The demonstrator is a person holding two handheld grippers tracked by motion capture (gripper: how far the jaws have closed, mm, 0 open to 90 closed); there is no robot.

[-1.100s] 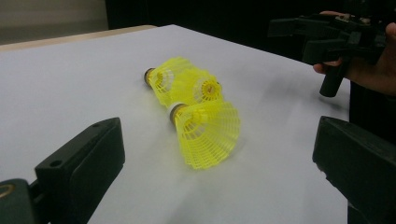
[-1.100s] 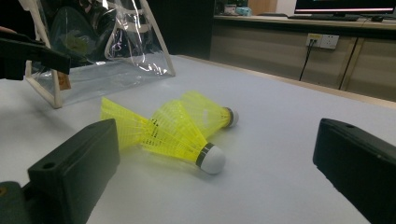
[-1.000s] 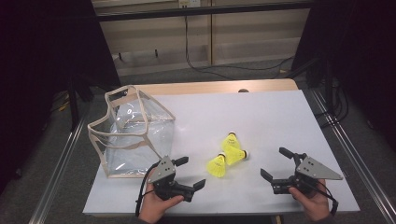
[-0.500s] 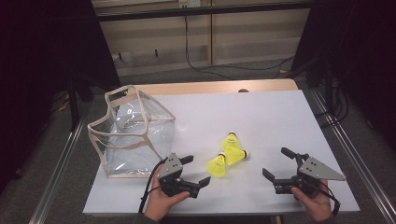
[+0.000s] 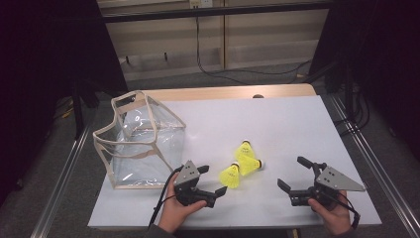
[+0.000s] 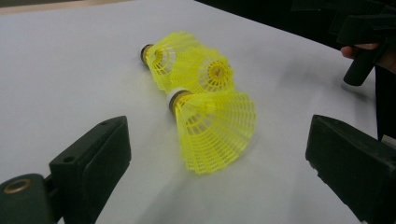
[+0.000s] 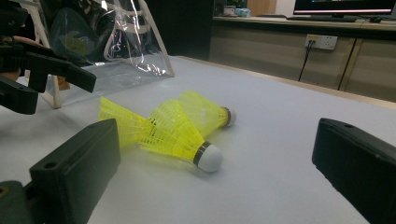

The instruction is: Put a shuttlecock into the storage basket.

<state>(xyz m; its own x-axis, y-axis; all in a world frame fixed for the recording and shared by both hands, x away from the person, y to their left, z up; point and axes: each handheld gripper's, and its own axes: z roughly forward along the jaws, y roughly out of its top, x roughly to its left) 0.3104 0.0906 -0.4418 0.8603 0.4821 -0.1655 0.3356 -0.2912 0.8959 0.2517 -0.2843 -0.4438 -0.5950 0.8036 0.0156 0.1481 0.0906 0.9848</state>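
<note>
Overhead first: your left claw sits low at the near edge of the white worktop, jaws apart, with the nearest yellow shuttlecock just beyond its tips and nothing gripped. Those jaws have just been closing a little, with nothing between them. Two more shuttlecocks lie touching behind it: one with its cork end pointing to your right, one a bit farther back. All three form a tight cluster near the middle of the worktop's near half. Your right claw rests well to the right of the cluster, jaws spread, empty. A clear bag with tan trim stands open-topped at the left side of the worktop, well apart from the shuttlecocks.

Left gripper view: both black jaws stand wide at the bottom corners. Nearest shuttlecock lies on its side ahead of the gap between them, skirt toward you, cork end away; not touched by either jaw. The other two overlap behind it. Your other hand's gripper shows at upper right.

Right gripper view: jaws wide, nothing between the pads. Shuttlecock with the white cork lies nearest, cork end toward the camera's right; a second lies behind it, a third skirt pokes out left. Clear bag stands in the background, with your left claw in front of it.
</note>
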